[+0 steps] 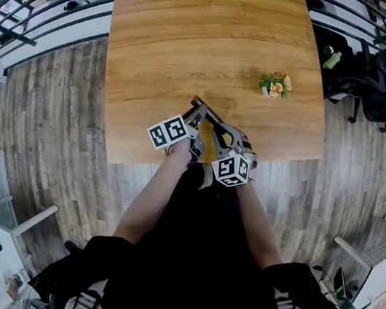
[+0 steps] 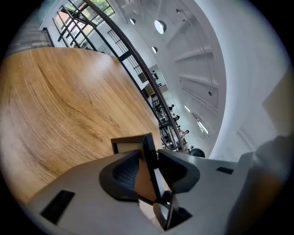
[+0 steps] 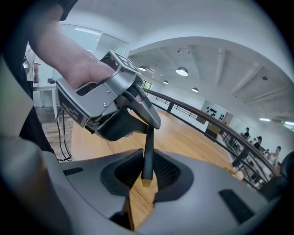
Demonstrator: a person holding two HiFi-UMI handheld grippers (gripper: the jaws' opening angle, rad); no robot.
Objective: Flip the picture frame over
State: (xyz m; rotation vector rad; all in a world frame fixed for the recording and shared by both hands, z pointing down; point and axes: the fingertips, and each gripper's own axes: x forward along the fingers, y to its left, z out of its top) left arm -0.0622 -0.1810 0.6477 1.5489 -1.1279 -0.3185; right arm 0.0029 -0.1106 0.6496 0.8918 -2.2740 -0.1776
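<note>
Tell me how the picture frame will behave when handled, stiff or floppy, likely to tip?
Probably stiff: the picture frame shows a straight, unbent edge in the left tongs and right tongs. Likely light, since two pinches on its thin rim hold it edge-up. Being so thin, it would probably tip flat onto the table if released.

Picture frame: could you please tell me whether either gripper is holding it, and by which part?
Both: the left gripper and the right gripper each clamp the picture frame by its thin edge, at opposite ends.
</note>
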